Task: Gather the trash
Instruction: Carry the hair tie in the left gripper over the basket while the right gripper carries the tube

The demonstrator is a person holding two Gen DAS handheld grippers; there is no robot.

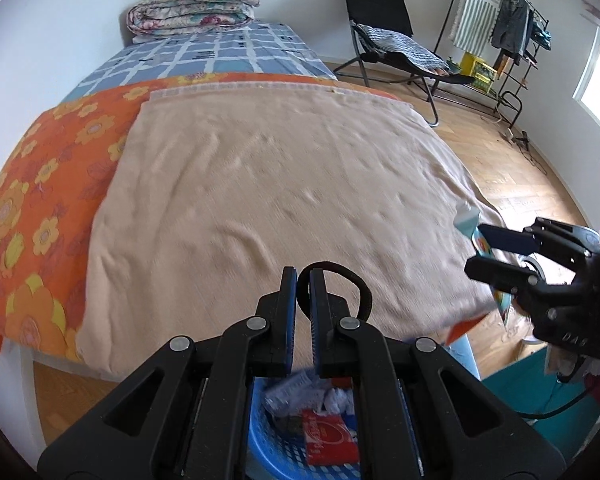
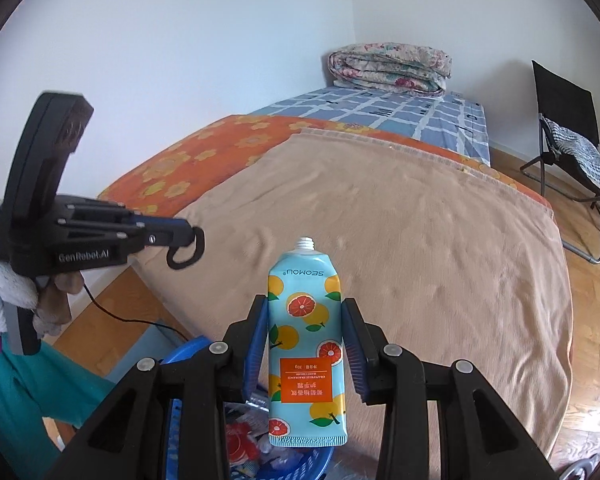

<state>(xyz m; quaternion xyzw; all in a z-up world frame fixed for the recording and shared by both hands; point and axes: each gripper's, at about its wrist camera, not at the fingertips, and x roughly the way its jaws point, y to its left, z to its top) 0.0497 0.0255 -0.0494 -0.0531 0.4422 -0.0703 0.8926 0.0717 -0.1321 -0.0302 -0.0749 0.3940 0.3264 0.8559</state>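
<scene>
One SEOMOU tube (image 2: 306,344), GenRobot.AI left gripper (image 2: 188,236)

Two handheld tools, each gripping an object.

The left tool (image 1: 303,280) is pinching a black hair tie (image 1: 340,280) between nearly closed jaws, pointing forward and level. The right tool (image 2: 306,344) is clamping a hand cream tube (image 2: 306,344) at its sides, nozzle pointing away, and is sitting just right of the left tool.
</scene>
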